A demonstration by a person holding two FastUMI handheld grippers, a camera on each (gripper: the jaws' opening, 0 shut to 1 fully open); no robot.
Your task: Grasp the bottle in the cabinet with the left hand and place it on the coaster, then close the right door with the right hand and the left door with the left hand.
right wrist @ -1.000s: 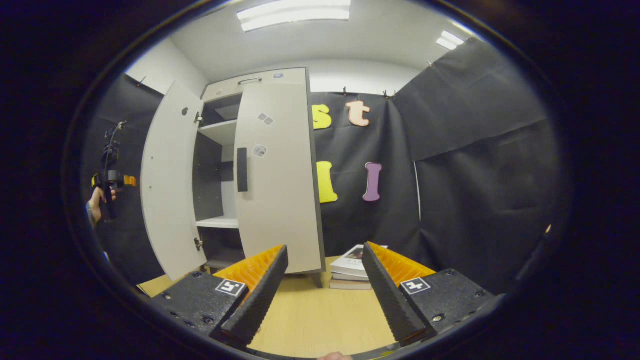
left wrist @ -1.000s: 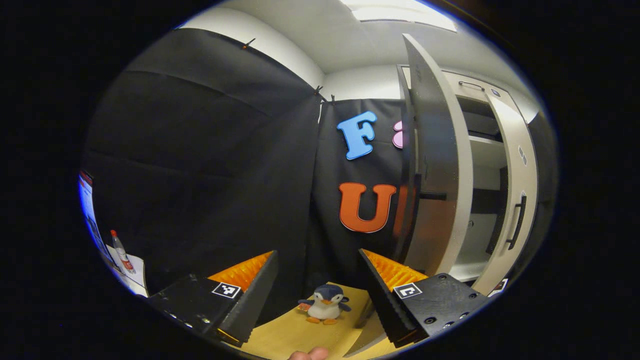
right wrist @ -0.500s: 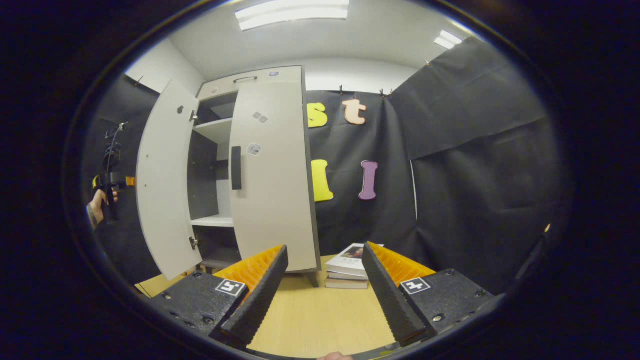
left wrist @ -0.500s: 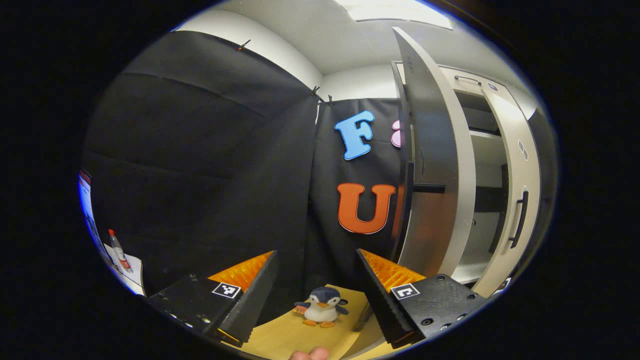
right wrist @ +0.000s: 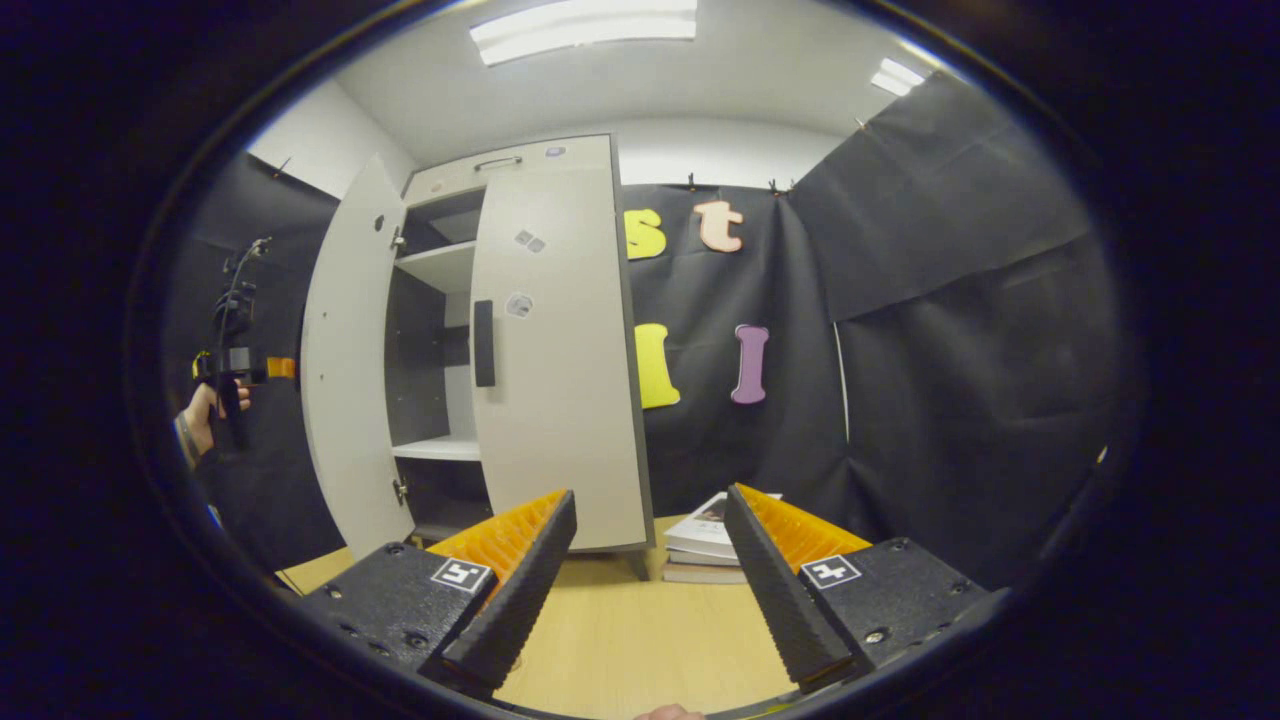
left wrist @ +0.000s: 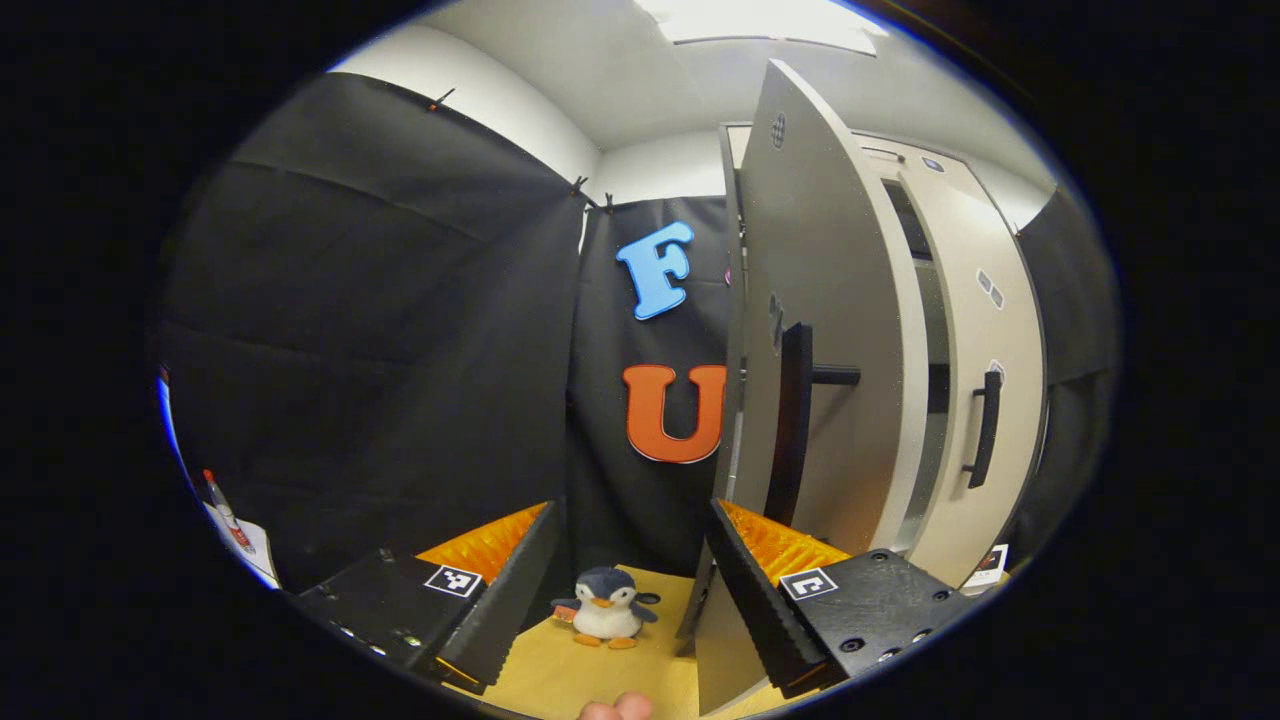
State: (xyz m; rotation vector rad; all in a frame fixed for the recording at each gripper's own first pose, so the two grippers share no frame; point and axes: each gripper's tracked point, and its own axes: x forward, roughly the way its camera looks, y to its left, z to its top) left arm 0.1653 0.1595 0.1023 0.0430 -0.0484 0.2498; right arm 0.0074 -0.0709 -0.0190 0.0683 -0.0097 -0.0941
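Left tongs point(left wrist: 632, 585) and right tongs point(right wrist: 650, 590) both gape, gripping nothing.

This is a staged recording booth, not a lived-in home. Black cloth point(right wrist: 960, 330) hangs clipped as walls on all sides, under a plain white ceiling with strip lights point(right wrist: 585, 20). A pale wooden surface point(right wrist: 640, 640) carries a grey cabinet point(right wrist: 500, 340) at 11 o'clock, stacked books point(right wrist: 705, 545) at 12, and, in the left gripper view, a toy penguin point(left wrist: 603, 618) as a prop.

Bright ceiling panels point(right wrist: 585, 20) overhead (slight glare), sharp focus, strong fisheye bending at edges, soft shadows
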